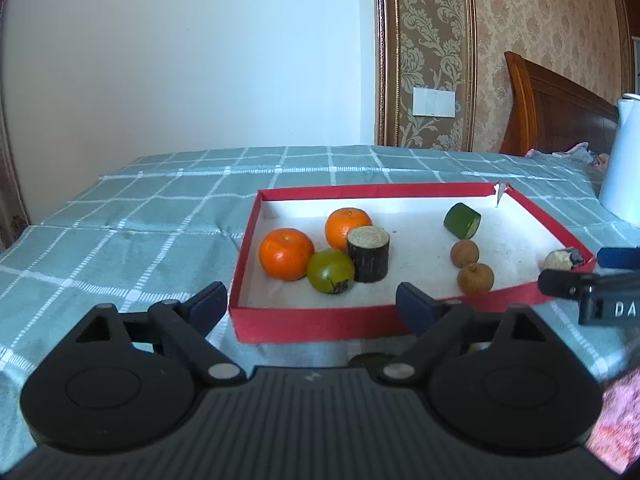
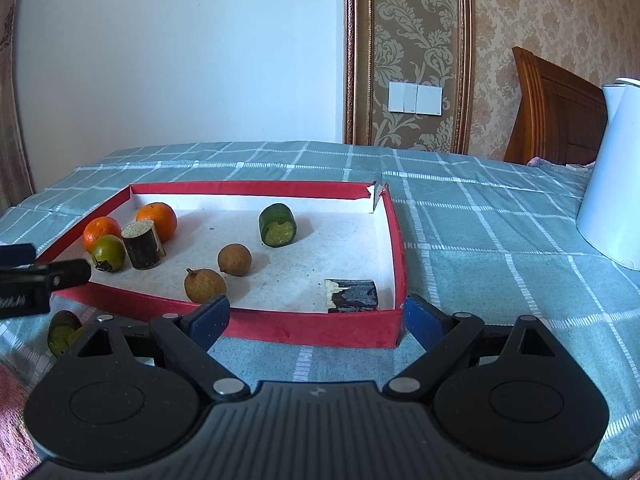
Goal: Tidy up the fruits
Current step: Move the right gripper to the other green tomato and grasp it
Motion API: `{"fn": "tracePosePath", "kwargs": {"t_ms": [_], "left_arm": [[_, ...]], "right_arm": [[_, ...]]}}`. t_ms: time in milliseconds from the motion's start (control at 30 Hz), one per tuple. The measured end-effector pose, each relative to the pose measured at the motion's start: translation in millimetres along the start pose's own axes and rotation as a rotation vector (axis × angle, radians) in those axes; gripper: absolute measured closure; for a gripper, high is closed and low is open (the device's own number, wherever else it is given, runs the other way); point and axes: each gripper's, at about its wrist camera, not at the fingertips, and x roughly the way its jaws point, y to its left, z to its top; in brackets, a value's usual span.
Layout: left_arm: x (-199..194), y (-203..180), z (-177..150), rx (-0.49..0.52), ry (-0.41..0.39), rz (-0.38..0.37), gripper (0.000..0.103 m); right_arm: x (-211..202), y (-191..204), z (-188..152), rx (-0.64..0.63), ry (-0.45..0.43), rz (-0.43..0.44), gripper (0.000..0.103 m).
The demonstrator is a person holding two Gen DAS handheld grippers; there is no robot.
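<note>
Open left claw (image 1: 310,306) over checked tablecloth (image 1: 120,220), papered wall (image 1: 540,40)

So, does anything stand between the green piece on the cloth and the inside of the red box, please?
Only the red box's low front wall lies between; the green piece rests just outside it.

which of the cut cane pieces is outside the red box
The green cut piece on the checked cloth, in front of the red box. The upright dark piece, tilted green piece and flat dark piece lie inside.
</note>
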Motion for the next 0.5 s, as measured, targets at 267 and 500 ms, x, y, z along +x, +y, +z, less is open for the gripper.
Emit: {"fn": "tracePosePath", "kwargs": {"t_ms": [267, 500], "left_arm": [[-11, 27, -13, -0.092, 0.044, -0.005, 0.012], [-9, 62, -18, -0.219, 0.104, 0.006, 0.009]], "right_arm": [[-6, 1, -1, -0.003, -0.027, 0.037, 0.009], [-22, 28, -8, -0.129, -0.085, 0.192, 0.009]]}}
